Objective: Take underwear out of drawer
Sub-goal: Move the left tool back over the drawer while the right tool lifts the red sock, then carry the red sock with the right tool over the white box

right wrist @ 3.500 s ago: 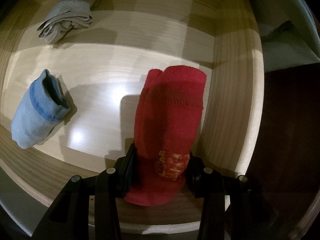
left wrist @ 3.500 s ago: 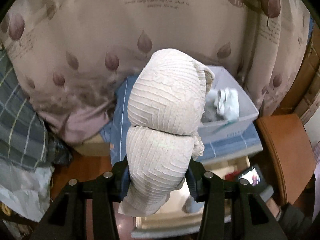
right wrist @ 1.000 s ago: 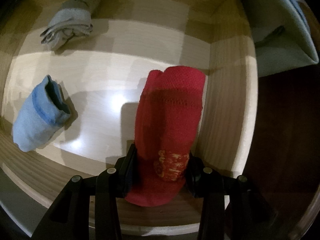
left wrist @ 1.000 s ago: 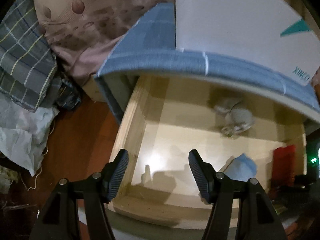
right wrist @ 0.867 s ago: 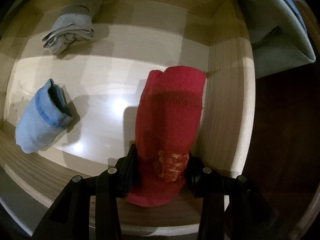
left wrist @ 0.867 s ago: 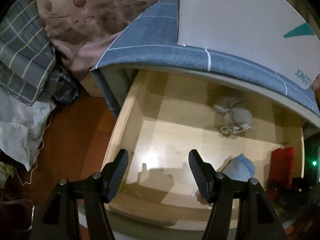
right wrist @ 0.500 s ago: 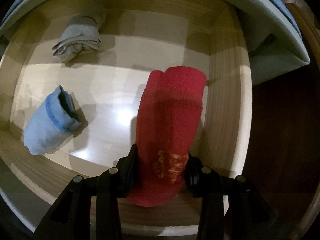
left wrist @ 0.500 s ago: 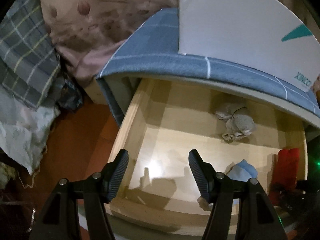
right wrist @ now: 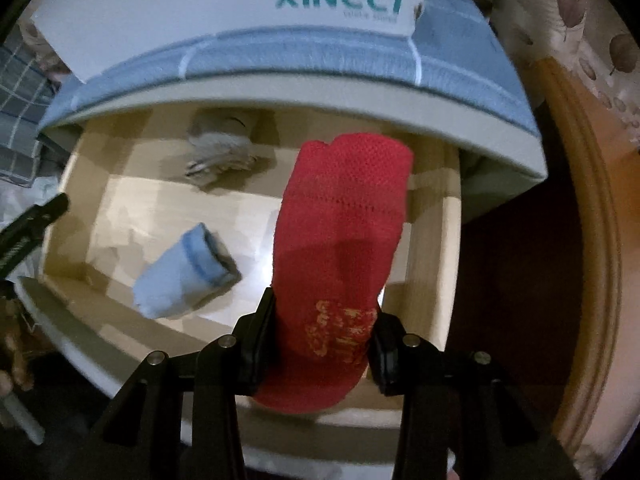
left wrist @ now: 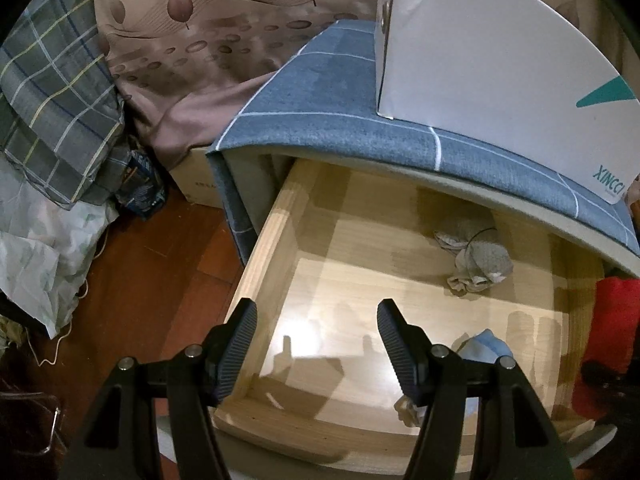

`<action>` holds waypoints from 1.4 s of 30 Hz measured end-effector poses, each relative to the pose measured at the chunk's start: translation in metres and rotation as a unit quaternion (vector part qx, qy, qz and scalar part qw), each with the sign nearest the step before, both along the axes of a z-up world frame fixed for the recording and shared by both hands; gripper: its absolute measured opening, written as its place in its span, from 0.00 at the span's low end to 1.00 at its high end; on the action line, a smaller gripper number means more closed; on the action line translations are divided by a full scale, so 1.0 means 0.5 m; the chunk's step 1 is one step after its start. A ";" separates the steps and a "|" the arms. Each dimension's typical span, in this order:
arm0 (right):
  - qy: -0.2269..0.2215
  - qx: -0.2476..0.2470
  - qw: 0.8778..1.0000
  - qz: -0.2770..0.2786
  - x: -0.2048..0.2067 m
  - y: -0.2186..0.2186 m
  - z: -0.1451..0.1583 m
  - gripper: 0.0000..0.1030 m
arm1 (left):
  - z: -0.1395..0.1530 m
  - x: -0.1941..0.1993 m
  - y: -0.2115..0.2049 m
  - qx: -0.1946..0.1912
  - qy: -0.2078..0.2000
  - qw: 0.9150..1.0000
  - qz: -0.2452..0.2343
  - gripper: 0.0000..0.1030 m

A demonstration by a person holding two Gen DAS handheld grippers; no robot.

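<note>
While your right gripper (right wrist: 322, 340) clamps the rolled red knit underwear (right wrist: 340, 248) above the open pale wooden drawer (left wrist: 280, 240), your left gripper (left wrist: 316, 344) hangs over it, jaws apart and empty; a light blue roll (right wrist: 186, 276) and a crumpled grey piece (left wrist: 476, 260) lie inside.

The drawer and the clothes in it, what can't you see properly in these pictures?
- Blue roll, left view: partly behind the left gripper's open jaws.
- Red roll, right view: its lower end is pinched between the right gripper's jaws; left view cuts it off at the edge.
- Gold print on it: too blurred to read.
- Grey bundle, right view: blurred.
- Drawer's back: under the cabinet top.
</note>
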State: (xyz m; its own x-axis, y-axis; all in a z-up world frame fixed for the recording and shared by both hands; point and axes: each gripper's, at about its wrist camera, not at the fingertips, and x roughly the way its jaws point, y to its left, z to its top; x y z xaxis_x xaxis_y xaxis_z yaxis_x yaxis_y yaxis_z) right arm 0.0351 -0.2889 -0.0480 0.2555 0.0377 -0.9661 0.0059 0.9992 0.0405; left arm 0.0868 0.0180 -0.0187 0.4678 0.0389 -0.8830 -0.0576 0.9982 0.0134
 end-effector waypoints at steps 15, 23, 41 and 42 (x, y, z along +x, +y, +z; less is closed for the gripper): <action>-0.108 0.006 0.994 0.014 0.065 -0.016 0.263 0.36 | 0.000 0.002 0.009 -0.008 0.001 1.000 0.005 0.62; -0.162 -0.016 0.987 0.012 0.197 0.018 0.366 0.36 | 0.000 0.002 0.014 -0.015 0.000 1.000 0.009 0.62; -0.129 -0.045 0.990 0.020 0.419 0.073 0.311 0.37 | -0.004 0.004 0.022 -0.020 0.007 1.000 0.013 0.62; -0.127 -0.047 0.991 0.019 0.424 0.074 0.303 0.37 | -0.004 0.004 0.022 -0.019 0.008 1.000 0.013 0.62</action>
